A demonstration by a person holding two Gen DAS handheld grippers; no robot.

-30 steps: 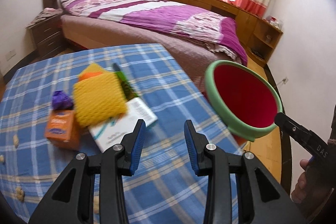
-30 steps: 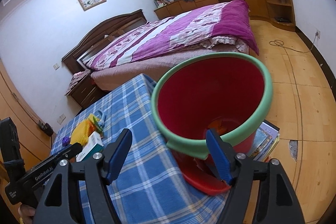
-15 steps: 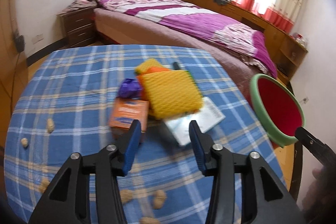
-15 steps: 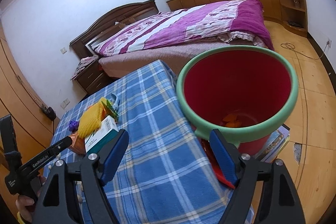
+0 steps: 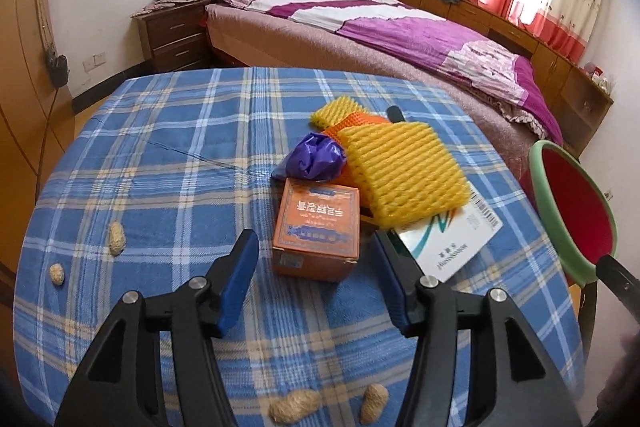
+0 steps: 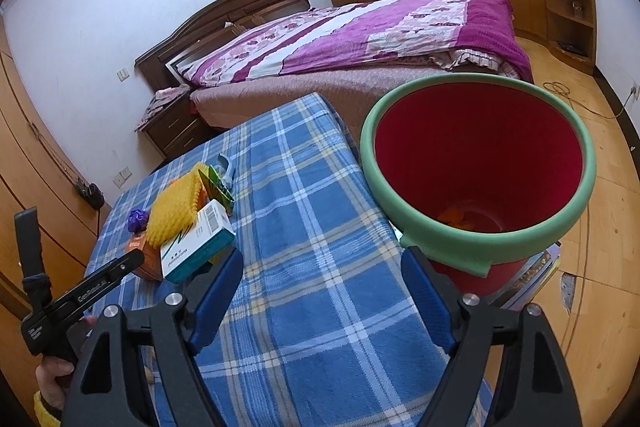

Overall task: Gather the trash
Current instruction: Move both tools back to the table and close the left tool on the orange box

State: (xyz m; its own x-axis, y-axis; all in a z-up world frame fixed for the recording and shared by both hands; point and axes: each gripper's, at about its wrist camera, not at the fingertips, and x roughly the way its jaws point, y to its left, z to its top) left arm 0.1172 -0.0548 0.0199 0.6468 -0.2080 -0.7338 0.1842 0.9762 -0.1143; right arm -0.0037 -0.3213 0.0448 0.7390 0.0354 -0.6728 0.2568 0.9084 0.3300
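Observation:
An orange carton lies on the blue checked table. Its near end is between the fingers of my left gripper, whose jaws are opening; the pads stand clear of its sides. Behind it lie a purple plastic bag, a yellow foam net and a white-and-teal box. Peanut shells are scattered on the cloth. My right gripper is open over bare cloth with nothing in it. A red bin with a green rim stands just right of it, holding some orange scraps.
The bin stands off the table's right edge, above books on the wooden floor. A bed with a purple cover lies beyond the table, with a nightstand to its left. A hand holds the left gripper's handle.
My left gripper swung away from the bin, came down over the trash pile, and its jaws widened around the orange carton. My right gripper drifted a little, so the bin now sits further right.

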